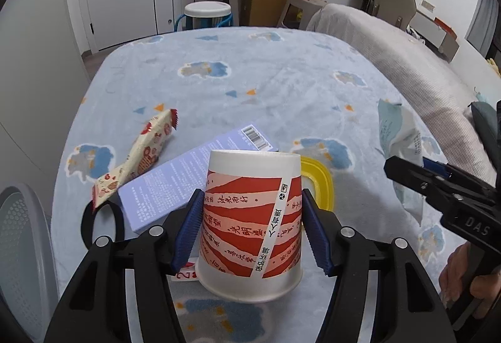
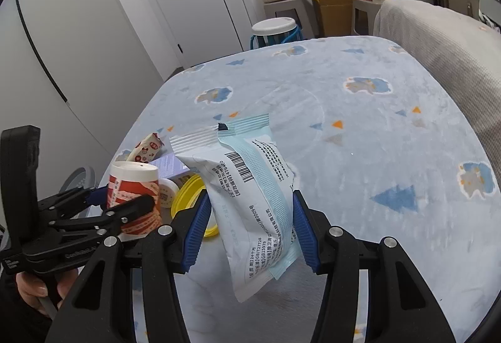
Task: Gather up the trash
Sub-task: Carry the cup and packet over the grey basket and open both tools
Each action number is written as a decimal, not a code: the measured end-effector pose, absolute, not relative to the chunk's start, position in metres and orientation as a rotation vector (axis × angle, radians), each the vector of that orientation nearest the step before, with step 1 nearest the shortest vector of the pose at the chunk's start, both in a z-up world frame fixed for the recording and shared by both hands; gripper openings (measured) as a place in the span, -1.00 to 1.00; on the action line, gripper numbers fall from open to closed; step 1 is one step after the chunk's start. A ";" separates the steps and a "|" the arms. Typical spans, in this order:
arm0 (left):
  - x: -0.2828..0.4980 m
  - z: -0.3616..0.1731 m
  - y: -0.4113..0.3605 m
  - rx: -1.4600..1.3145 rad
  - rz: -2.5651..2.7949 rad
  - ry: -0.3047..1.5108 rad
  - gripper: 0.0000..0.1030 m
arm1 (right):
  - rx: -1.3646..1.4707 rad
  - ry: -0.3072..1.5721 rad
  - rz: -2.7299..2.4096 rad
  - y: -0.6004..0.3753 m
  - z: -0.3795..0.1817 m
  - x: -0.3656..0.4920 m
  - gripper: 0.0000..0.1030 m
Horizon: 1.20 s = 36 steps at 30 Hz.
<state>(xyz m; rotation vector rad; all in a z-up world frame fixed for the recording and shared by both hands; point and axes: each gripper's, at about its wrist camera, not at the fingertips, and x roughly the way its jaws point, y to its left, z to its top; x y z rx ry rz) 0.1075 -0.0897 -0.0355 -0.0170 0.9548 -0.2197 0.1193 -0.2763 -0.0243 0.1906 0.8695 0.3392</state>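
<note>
Step in hand: both claws look loaded with trash, so this reads as the carry-off stage of two pickups, with no bin visible for certain in either view.
Left claw (image 1: 250, 227): clenched on the upside-down red-and-white paper cup (image 1: 252, 224), blue pads pressing its two sides; the cup fills the lower centre of the left wrist view, its rim lowest, and whether it touches the bed cannot be told.
Right claw (image 2: 250, 227): grasping the white and pale-blue plastic wrapper pouch (image 2: 250, 195), which stands tilted between the pads in the centre of the right wrist view, its lower corner hanging free.
Left behind: the lilac flat cardboard box (image 1: 188, 180), the cream snack wrapper with red print (image 1: 137, 161) at left of the frame, and the yellow plastic lid (image 1: 319, 183) just behind the cup, all lying on the pale-blue patterned bed blanket (image 1: 250, 83).
Next move: probably a carry to a container; the white-lidded blue bucket (image 1: 206, 14) beyond the bed's far edge is a candidate, though that is a guess.
Edges: the bed's rounded far edge runs across the upper middle; a grey mesh object (image 1: 22, 236) sits at lower left.
Open room: the far half of the blanket is bare, giving free passage ahead; the two claws are near each other, so parting them first seems wise.
</note>
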 end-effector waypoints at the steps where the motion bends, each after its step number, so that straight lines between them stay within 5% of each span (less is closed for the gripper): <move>1: 0.105 -0.030 -0.087 -0.024 -0.217 0.942 0.15 | 0.190 0.866 0.340 -0.276 -0.023 0.119 -0.01; 13: 0.051 0.042 -0.010 -0.008 -0.058 0.734 0.15 | 0.142 0.804 0.392 -0.230 0.005 0.110 -0.01; 36: -0.026 0.028 0.171 -0.050 0.222 0.711 0.16 | 0.029 0.794 0.677 -0.018 0.022 0.063 -0.01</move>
